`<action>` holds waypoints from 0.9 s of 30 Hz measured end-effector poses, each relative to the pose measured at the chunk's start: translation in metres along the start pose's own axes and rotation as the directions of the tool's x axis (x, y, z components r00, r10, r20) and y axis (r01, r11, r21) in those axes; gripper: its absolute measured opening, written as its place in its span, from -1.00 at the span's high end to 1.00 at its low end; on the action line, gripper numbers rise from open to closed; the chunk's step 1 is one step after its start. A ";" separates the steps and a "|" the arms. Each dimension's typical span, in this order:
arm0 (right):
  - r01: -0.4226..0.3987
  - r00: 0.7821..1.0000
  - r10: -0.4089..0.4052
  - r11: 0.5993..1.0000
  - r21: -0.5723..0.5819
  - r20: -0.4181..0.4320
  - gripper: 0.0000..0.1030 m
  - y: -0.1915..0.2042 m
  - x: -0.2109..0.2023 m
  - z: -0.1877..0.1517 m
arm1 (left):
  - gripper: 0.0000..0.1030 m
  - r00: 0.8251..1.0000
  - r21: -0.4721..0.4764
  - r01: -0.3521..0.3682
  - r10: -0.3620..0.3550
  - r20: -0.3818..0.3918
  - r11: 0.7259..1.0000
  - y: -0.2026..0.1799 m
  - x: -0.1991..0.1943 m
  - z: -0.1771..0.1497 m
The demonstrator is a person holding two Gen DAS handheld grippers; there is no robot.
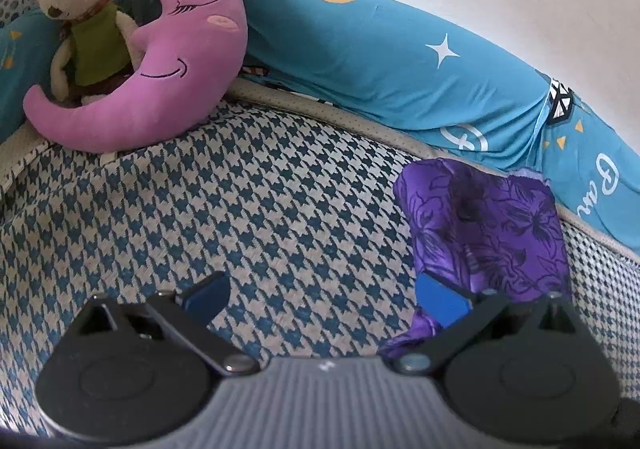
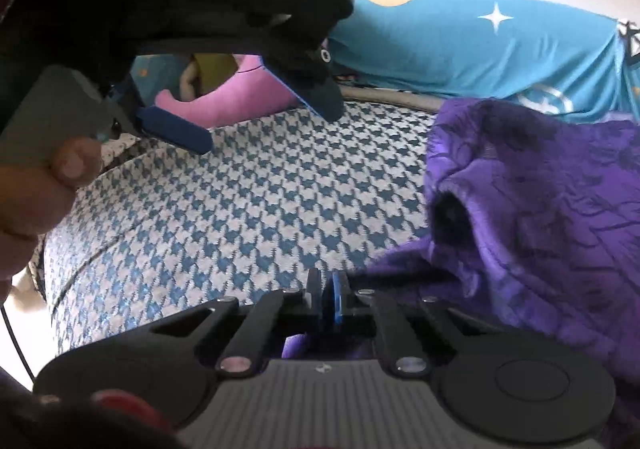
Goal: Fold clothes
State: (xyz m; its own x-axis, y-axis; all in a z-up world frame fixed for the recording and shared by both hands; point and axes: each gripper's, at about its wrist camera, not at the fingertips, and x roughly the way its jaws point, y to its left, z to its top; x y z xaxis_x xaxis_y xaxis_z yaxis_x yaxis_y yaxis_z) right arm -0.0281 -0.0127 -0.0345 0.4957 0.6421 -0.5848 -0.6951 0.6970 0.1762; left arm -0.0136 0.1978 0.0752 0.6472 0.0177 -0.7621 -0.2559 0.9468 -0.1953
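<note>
Your right tongs (image 2: 329,295) pinch the purple garment (image 2: 540,209), its edge cut off; left tongs (image 1: 324,301) are spread wide, half-hiding its corner.

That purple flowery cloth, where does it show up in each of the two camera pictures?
Left wrist view: the purple cloth lies right of centre, behind the open left gripper.
Right wrist view: it fills the right side, one edge pinched in the shut right gripper.
Shared landmark: the white star on the blue bedding.
</note>
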 end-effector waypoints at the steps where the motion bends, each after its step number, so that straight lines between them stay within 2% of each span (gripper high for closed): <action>1: -0.021 1.000 0.021 1.000 0.006 -0.003 0.84 0.001 0.000 0.001 | -0.99 1.000 0.005 -0.001 0.001 0.000 1.000 0.000 0.000 0.000; 4: -0.066 0.998 0.066 0.998 0.006 -0.006 0.81 0.006 -0.003 0.002 | -0.99 1.000 0.008 -0.001 0.001 -0.003 1.000 0.000 0.001 0.001; 6: -0.055 0.998 0.055 0.998 -0.031 0.002 0.81 0.012 -0.014 0.004 | -0.99 1.000 0.011 0.003 -0.003 0.005 1.000 0.000 -0.001 0.001; 8: -0.063 0.998 0.063 0.998 -0.014 -0.005 0.81 0.011 -0.025 0.003 | -0.99 1.000 0.026 0.000 -0.001 0.010 1.000 -0.001 -0.002 0.001; 13: -0.020 0.999 0.020 1.000 0.016 -0.025 0.80 0.008 -0.055 -0.009 | -0.99 1.000 0.056 0.014 -0.014 -0.006 0.998 -0.003 -0.004 -0.008; 20: 0.038 0.998 -0.036 0.998 0.043 -0.056 0.71 0.016 -0.096 -0.035 | -0.99 0.998 0.108 0.043 -0.038 -0.043 0.993 -0.011 -0.011 -0.042; 27: 0.015 0.996 -0.012 1.000 0.028 -0.090 0.69 0.043 -0.117 -0.062 | -0.99 0.997 0.162 0.052 -0.043 -0.059 0.985 -0.015 -0.024 -0.083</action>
State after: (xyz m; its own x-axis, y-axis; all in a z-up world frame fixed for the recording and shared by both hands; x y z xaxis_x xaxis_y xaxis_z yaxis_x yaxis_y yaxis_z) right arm -0.1483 -0.0776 -0.0077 0.4552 0.6024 -0.6557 -0.6730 0.7149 0.1896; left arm -0.0853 0.1563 0.0453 0.6144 -0.0419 -0.7878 -0.1019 0.9860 -0.1319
